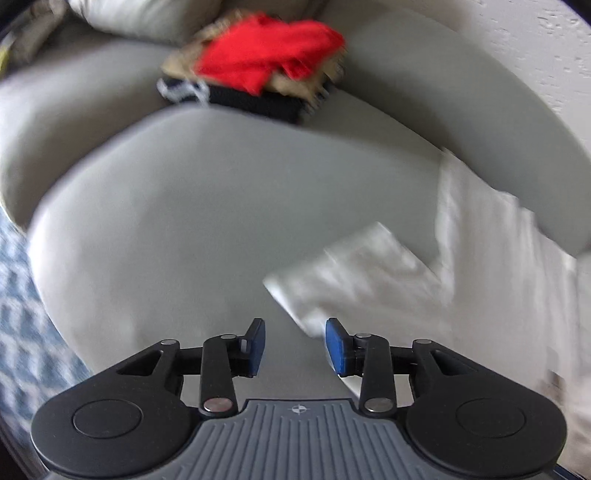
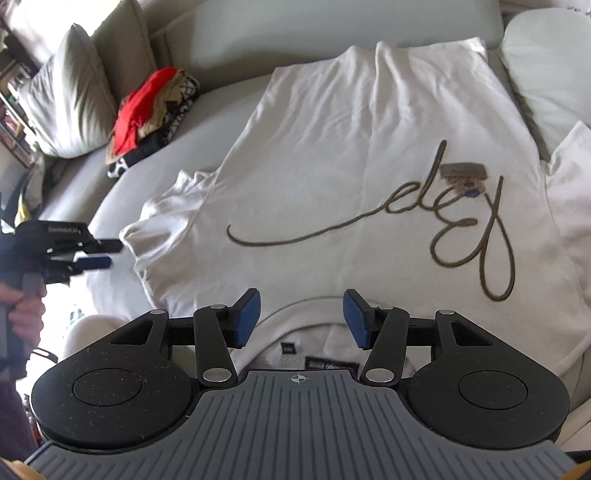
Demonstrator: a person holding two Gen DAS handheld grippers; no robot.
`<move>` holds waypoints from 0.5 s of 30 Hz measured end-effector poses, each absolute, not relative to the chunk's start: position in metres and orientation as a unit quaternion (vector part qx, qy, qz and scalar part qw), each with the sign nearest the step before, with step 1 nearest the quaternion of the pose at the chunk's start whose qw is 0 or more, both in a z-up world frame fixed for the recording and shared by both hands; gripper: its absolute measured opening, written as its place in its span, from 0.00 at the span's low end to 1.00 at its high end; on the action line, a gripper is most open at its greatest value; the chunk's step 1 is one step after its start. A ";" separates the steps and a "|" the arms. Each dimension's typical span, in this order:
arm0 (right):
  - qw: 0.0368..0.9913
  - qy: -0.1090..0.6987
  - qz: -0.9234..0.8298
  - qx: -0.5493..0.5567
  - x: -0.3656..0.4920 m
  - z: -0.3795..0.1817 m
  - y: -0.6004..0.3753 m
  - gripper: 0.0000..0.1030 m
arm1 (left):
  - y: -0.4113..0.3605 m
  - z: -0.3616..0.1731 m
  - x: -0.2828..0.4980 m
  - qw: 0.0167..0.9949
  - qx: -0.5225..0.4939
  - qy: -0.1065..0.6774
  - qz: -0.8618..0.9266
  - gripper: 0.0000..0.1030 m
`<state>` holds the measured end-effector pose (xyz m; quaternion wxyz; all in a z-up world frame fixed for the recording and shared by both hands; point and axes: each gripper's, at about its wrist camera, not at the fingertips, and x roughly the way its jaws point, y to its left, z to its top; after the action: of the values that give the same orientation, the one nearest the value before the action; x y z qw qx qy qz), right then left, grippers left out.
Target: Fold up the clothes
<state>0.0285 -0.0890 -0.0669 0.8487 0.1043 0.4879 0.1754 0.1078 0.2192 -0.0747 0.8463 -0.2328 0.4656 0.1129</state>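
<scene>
1. We see the white T-shirt [image 2: 369, 155] spread flat on the grey sofa [image 2: 229, 22], filling the centre and right of the right wrist view, collar at the bottom.
2. Our right gripper [image 2: 299, 317] hangs over the collar, jaws wide apart, holding nothing.
3. Our left gripper [image 1: 294, 345] is partly open and empty, just beside a sleeve [image 1: 354, 266].
4. A pile of folded clothes [image 2: 147, 114] sits upper left.

Black tongs [image 2: 299, 317] with blue pads [image 2: 246, 318]; silver pivot screws; ribbed grey base with a crosshair mark.
</scene>
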 end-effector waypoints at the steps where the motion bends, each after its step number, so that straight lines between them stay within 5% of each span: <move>1: 0.848 0.488 0.177 0.103 0.028 -0.068 -0.087 0.54 | 0.216 -0.077 0.104 0.840 -0.250 0.472 0.097 0.33; 15: 0.831 0.427 0.357 -0.015 0.018 -0.072 0.023 0.52 | 0.254 -0.099 0.100 0.815 -0.368 0.428 0.129 0.30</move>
<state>0.0184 0.0229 -0.0720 0.8306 -0.0148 0.4267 0.3575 0.1003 0.2541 -0.0989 0.8154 -0.3681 0.4278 0.1290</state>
